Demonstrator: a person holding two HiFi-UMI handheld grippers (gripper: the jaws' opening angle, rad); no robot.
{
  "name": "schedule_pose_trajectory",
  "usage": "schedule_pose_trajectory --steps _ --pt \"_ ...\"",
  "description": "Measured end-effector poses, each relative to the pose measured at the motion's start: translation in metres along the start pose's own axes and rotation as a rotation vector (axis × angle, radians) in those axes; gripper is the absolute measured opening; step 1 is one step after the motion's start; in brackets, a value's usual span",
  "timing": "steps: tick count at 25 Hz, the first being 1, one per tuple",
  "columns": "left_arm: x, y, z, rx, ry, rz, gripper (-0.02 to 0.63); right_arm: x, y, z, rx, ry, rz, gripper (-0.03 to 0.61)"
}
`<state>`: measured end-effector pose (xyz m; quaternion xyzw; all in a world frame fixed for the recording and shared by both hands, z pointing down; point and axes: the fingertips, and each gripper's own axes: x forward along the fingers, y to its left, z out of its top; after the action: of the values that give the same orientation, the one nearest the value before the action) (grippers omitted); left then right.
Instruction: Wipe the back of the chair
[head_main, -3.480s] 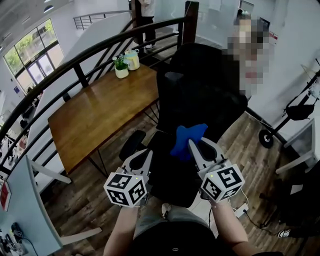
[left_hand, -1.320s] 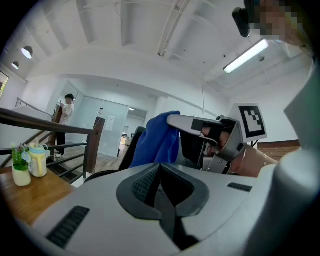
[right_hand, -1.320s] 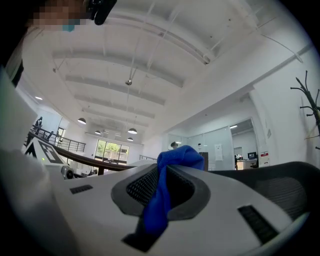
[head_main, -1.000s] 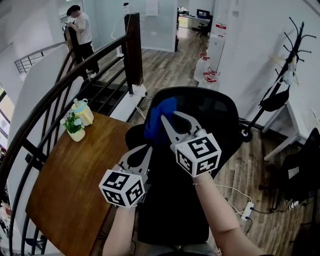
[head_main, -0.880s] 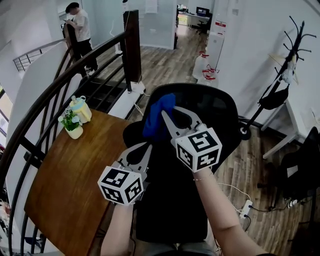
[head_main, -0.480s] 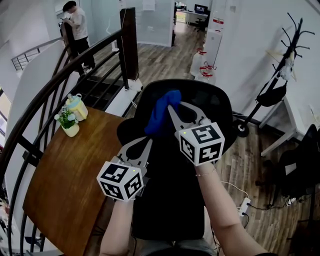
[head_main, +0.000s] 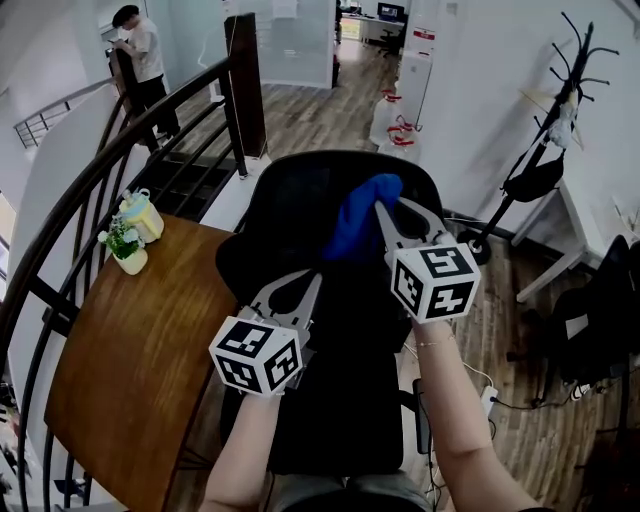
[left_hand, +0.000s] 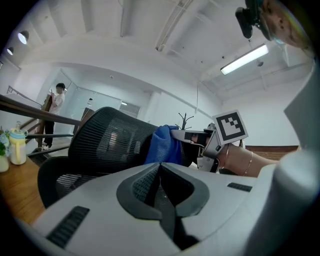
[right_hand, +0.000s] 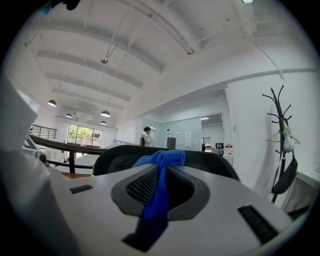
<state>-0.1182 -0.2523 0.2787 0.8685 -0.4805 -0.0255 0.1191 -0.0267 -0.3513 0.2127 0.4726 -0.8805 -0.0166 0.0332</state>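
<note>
Nearest the camera, the left gripper (head_main: 311, 280) hangs low over the black seat (head_main: 340, 410) of the chair. Its jaws are pressed together with nothing between them, and whether it touches the chair cannot be told. Just beyond and to its right, the right gripper (head_main: 384, 207) is raised higher, clenched on a blue cloth (head_main: 358, 222). In the right gripper view the cloth runs as a narrow strip along the seam of the jaws and bunches into a knot past the tips, pointing forward at the rim of the chair's back (head_main: 290, 205). In the head view the cloth's long axis slants from the jaw tips down and to the left, lying against the upper mesh of the back, right of its middle. The back stands upright ahead of both grippers, its curved top edge on the far side. To the left is a wooden table (head_main: 130, 340) with a small potted plant (head_main: 122, 247) and a pale jug (head_main: 141, 213). Past it a dark curved railing (head_main: 110, 165) rises, and a person (head_main: 140, 50) stands by the stairs. At far right is a coat stand (head_main: 556, 90) with a black bag (head_main: 530, 180) hanging from it.
</note>
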Motion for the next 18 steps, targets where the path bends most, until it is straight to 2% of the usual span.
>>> schedule_pose_trajectory --steps 4,12,18 --pt "0.011 -0.017 -0.002 -0.015 0.000 -0.041 0.015 -0.015 -0.021 -0.002 -0.003 0.006 -0.042 0.060" --pt "0.027 -0.054 -0.002 0.026 0.003 -0.117 0.015 -0.052 -0.058 -0.002 -0.005 0.000 -0.132 0.061" --pt "0.029 -0.069 -0.005 0.036 0.012 -0.137 0.015 -0.073 -0.074 -0.004 0.010 -0.010 -0.175 0.061"
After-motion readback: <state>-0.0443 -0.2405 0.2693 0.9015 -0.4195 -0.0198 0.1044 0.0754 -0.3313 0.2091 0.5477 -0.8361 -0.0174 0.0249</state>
